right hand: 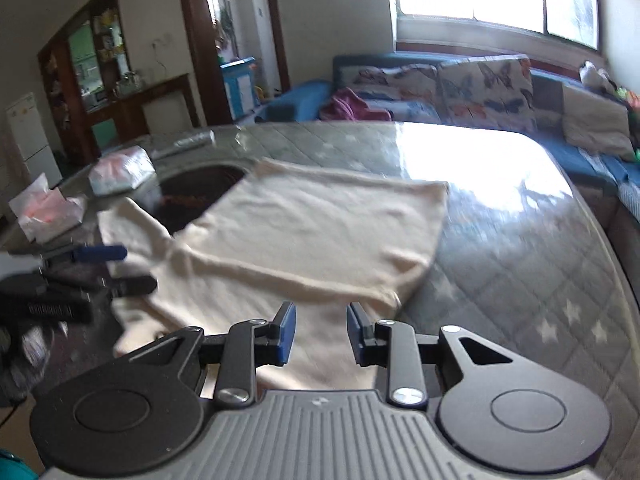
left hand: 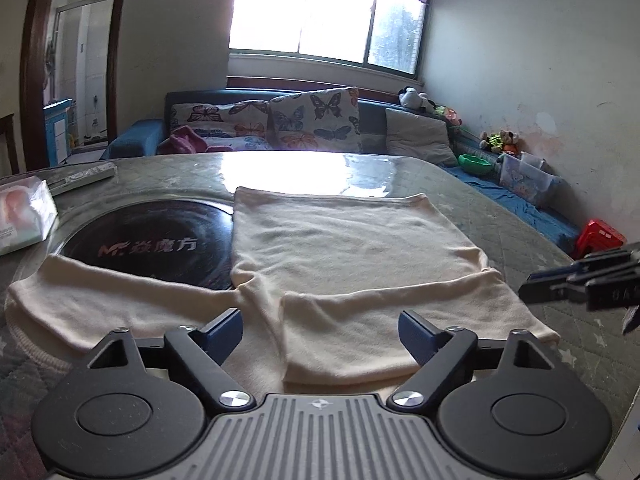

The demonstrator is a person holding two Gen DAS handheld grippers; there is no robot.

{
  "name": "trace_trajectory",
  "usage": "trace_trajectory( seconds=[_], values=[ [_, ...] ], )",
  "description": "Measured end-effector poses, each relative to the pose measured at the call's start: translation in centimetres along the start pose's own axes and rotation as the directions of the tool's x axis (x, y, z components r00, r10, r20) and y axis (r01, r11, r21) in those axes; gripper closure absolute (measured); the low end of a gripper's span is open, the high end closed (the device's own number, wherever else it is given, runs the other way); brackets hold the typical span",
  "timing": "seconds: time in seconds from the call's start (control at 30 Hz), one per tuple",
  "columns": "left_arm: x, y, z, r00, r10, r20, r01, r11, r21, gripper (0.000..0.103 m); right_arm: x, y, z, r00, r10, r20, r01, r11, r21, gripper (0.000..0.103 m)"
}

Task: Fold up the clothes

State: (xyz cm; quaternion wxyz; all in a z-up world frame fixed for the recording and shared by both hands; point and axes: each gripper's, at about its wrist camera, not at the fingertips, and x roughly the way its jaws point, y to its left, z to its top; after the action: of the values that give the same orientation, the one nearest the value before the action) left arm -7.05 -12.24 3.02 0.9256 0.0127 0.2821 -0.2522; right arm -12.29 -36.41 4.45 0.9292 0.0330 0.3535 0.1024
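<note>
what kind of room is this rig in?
Likely a home living room: a blue sofa with butterfly cushions under a window, stuffed toys along the wall, and a cream garment on a quilted table.

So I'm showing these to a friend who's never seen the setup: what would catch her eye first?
Probably the cream sweater spread flat across the middle of the quilted table, one sleeve folded over its near edge and the other stretched out to the left. Next, the blazing window behind the butterfly-print cushions, its glare mirrored on the tabletop. Both the left gripper and right gripper hang open over the near hem.
</note>
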Motion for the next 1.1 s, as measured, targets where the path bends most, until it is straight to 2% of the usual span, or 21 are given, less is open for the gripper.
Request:
trace_trajectory(
  seconds=[0.07,0.33,0.53,0.63,0.73,0.87,1.1],
  values=[
    [0.4,-0.4,0.0,1.0,-0.007,0.0,0.007,1.0,0.022,0.023,0.0,-0.7,-0.8,1.0,-0.025,-0.016,0.025,1.0,0.004,0.075],
    [2.4,-0.4,-0.4,0.998,-0.006,-0.064,0.009,0.999,0.051,0.038,0.6,-1.3,-2.2,0.998,-0.036,-0.056,0.036,0.999,-0.007,0.075],
    [2.6,-0.8,0.8,0.999,-0.031,-0.039,0.033,0.998,0.05,0.039,0.6,-1.5,0.1,1.0,-0.025,0.008,0.025,0.999,-0.02,0.075],
    [3.0,-1.0,1.3,0.999,-0.032,-0.029,0.034,0.999,0.042,0.043,1.8,-1.5,1.3,1.0,-0.014,0.023,0.015,1.0,-0.025,0.075],
    [3.5,-0.8,1.5,0.997,-0.063,-0.035,0.064,0.997,0.033,0.043,2.9,-1.7,1.7,1.0,-0.008,0.017,0.008,1.0,-0.024,0.075],
    [4.7,-0.1,1.0,0.997,-0.033,-0.076,0.036,0.998,0.043,0.046,4.6,-2.1,1.5,1.0,-0.019,-0.011,0.019,0.999,-0.027,0.077],
    [3.8,-0.2,1.0,0.998,-0.031,-0.046,0.033,0.998,0.047,0.047,4.1,-2.5,1.5,0.999,-0.037,-0.004,0.037,0.999,-0.035,0.076]
  ],
)
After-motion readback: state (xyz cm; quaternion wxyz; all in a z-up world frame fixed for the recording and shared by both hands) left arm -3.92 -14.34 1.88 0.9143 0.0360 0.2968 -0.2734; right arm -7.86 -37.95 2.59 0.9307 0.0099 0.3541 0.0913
